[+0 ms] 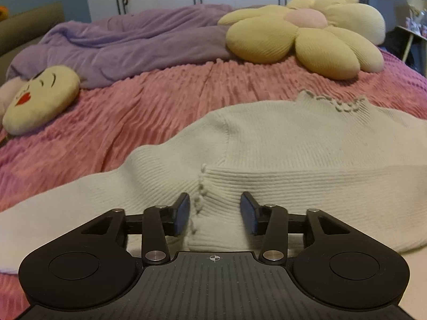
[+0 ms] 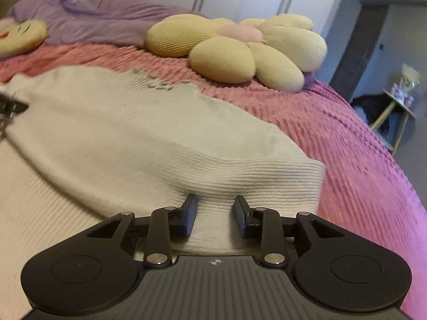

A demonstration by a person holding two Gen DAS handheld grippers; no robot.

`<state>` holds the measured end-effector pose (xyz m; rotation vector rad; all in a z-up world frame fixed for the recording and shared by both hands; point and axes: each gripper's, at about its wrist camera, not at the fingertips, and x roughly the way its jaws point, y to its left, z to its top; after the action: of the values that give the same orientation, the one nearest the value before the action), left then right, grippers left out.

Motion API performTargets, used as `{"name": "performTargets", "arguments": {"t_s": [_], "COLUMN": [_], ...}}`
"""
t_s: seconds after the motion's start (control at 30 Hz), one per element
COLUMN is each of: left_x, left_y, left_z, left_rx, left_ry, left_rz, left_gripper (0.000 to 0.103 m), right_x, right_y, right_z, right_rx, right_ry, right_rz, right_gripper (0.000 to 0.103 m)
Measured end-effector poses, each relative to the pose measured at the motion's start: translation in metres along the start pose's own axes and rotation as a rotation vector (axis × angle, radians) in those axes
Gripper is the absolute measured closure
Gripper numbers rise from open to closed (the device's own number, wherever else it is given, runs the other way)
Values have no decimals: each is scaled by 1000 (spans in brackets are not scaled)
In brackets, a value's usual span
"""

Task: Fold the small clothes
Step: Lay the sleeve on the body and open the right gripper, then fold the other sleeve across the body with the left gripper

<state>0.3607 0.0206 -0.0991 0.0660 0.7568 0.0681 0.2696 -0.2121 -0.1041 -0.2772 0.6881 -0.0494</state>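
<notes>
A cream ribbed knit sweater (image 1: 280,144) lies spread on the pink bedspread, its frilled collar (image 1: 339,104) toward the pillows. My left gripper (image 1: 214,213) is open, its jaws either side of a ribbed, scallop-edged cuff (image 1: 213,200) lying over the sweater's body. The left sleeve runs off to the lower left. In the right wrist view the same sweater (image 2: 120,122) fills the left half. My right gripper (image 2: 216,216) is open, jaws straddling the ribbed edge (image 2: 253,176) of the sweater near its right corner. A bit of the left gripper (image 2: 10,106) shows at the left edge.
A pink ribbed bedspread (image 1: 133,112) covers the bed. A yellow flower cushion (image 1: 307,34) and a purple blanket (image 1: 120,45) lie at the back, a face cushion (image 1: 40,98) at left. The bed edge drops off to the right (image 2: 387,186), with a small side table (image 2: 400,106) beyond.
</notes>
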Motion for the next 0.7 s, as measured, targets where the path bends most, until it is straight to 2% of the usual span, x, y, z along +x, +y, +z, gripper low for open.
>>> {"name": "performTargets", "arguments": {"t_s": [0.13, 0.2, 0.3, 0.37, 0.43, 0.53, 0.57, 0.6, 0.67, 0.7], "left_x": [1, -7, -23, -26, -28, -48, -57, -67, -86, -95], "left_y": [8, 15, 28, 35, 46, 80, 96, 115, 155, 180], "left_z": [1, 2, -1, -5, -11, -23, -29, -36, -51, -60], "left_rx": [-38, -59, -92, -83, -89, -189, -228, -272, -363, -428], "left_ry": [14, 31, 40, 59, 78, 67, 62, 52, 21, 5], "left_rz": [9, 8, -24, -24, -10, -66, -74, -70, -46, -27], "left_gripper": [38, 37, 38, 31, 30, 25, 23, 20, 16, 15], "right_x": [4, 0, -19, -21, -18, -24, -31, -40, -60, -70], "right_y": [-4, 2, 3, 2, 3, 7, 9, 11, 17, 22], "right_z": [0, 1, 0, -6, -11, -1, 0, 0, -8, -14], "right_rx": [20, -18, -10, -10, -17, -26, -27, -31, -36, -40], "right_ry": [16, 29, 19, 38, 53, 80, 72, 55, 22, 13], "right_rz": [3, -19, -34, -49, -53, -87, -95, -95, -86, -77], "right_gripper": [73, 73, 72, 71, 69, 68, 62, 53, 45, 44]}}
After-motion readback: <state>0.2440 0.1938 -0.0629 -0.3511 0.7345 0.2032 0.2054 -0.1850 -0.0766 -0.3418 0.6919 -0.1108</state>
